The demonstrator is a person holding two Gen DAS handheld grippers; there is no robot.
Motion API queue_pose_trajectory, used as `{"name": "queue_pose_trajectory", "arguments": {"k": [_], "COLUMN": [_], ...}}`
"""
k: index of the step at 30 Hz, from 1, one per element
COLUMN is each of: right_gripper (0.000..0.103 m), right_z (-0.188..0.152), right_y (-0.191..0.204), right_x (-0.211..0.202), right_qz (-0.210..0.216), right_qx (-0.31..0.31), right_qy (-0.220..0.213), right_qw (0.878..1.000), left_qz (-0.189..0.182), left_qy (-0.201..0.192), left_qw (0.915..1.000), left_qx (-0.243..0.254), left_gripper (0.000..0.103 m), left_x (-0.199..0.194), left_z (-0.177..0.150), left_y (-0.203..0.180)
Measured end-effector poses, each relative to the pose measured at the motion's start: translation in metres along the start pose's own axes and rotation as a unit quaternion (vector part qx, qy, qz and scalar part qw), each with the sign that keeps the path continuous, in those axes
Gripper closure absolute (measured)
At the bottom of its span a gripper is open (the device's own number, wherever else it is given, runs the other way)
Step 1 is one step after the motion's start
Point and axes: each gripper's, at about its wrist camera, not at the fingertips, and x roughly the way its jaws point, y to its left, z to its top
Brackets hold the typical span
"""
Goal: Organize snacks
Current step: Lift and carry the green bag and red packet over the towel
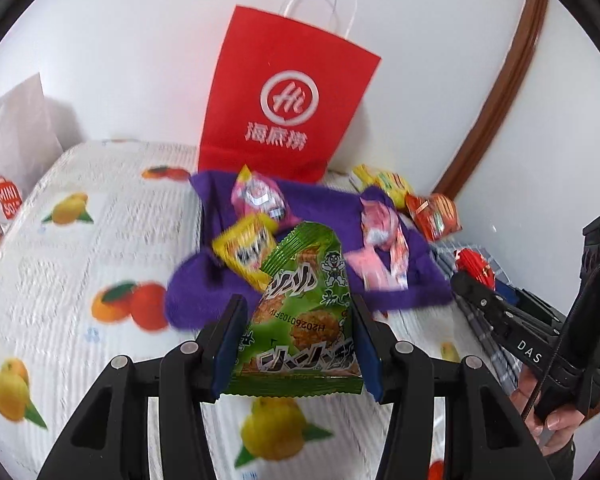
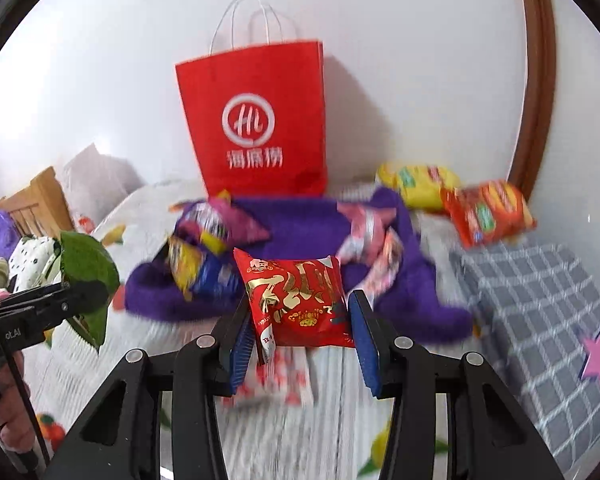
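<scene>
My left gripper is shut on a green snack packet and holds it above the bed. My right gripper is shut on a red snack packet, which also shows in the left wrist view. Ahead lies a purple cloth with loose snacks on it: a yellow packet, a pink packet and pink-white packets. The cloth also shows in the right wrist view. A red paper bag stands upright against the wall behind the cloth, also in the right wrist view.
A yellow packet and an orange packet lie by the wall at the right. A grey checked blanket covers the right side. The fruit-print bedspread spreads left. A white Miniso bag stands at far left.
</scene>
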Motion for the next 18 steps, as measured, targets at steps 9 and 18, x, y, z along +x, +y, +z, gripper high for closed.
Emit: {"name": "queue_pose_trajectory", "arguments": {"k": [9, 18], "right_gripper": [0.058, 0.058], "right_z": [0.05, 0.043], "right_y": [-0.01, -0.046], "right_x": [0.03, 0.081], "right_qz": [0.013, 0.011], "right_qx": [0.026, 0.098], "right_qy": [-0.028, -0.037], "right_qw": [0.999, 0.994], "left_qz": [0.017, 0.014], "left_qy": [-0.026, -0.035], "left_qw": [0.9993, 0.9981], "left_qx": [-0.019, -0.049], "left_gripper": [0.054, 0.054], "left_x": [0.012, 0.046], "left_z": [0.047, 0.062], "left_y": [0.002, 0.001]}}
